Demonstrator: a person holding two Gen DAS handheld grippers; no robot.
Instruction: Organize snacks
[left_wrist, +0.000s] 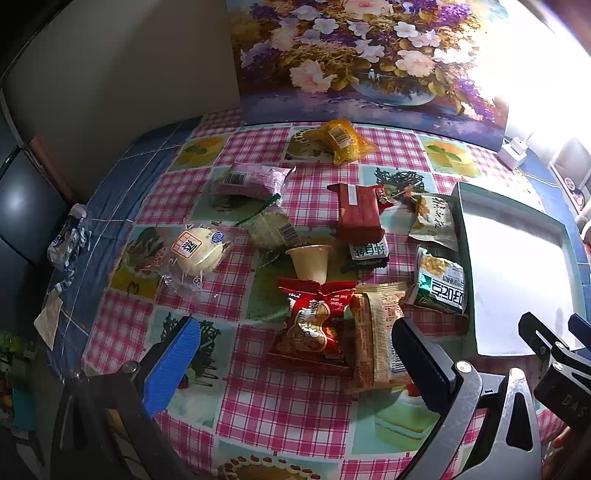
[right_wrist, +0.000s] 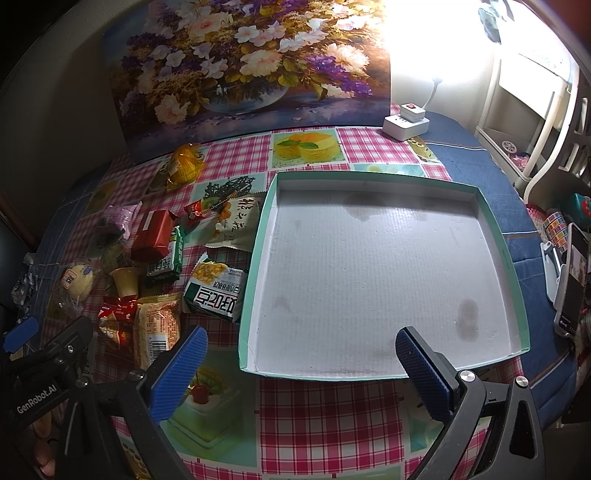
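Observation:
Several wrapped snacks lie on the checked tablecloth: a red peanut bag (left_wrist: 314, 325), an orange packet (left_wrist: 376, 339), a green-white pack (left_wrist: 441, 282) (right_wrist: 216, 291), a pudding cup (left_wrist: 310, 260), a round bun (left_wrist: 197, 251) and a yellow bag (left_wrist: 341, 140). To their right sits a shallow teal-rimmed tray (right_wrist: 515, 280) (left_wrist: 461, 236) with a white floor and nothing in it. My left gripper (left_wrist: 295, 354) is open just short of the red bag. My right gripper (right_wrist: 301, 354) is open over the tray's near edge.
A flower painting (right_wrist: 251, 62) leans against the wall behind the table. A white power strip (right_wrist: 406, 120) sits at the back right. A phone on a stand (right_wrist: 570, 284) and a white shelf (right_wrist: 535, 122) are at the right edge.

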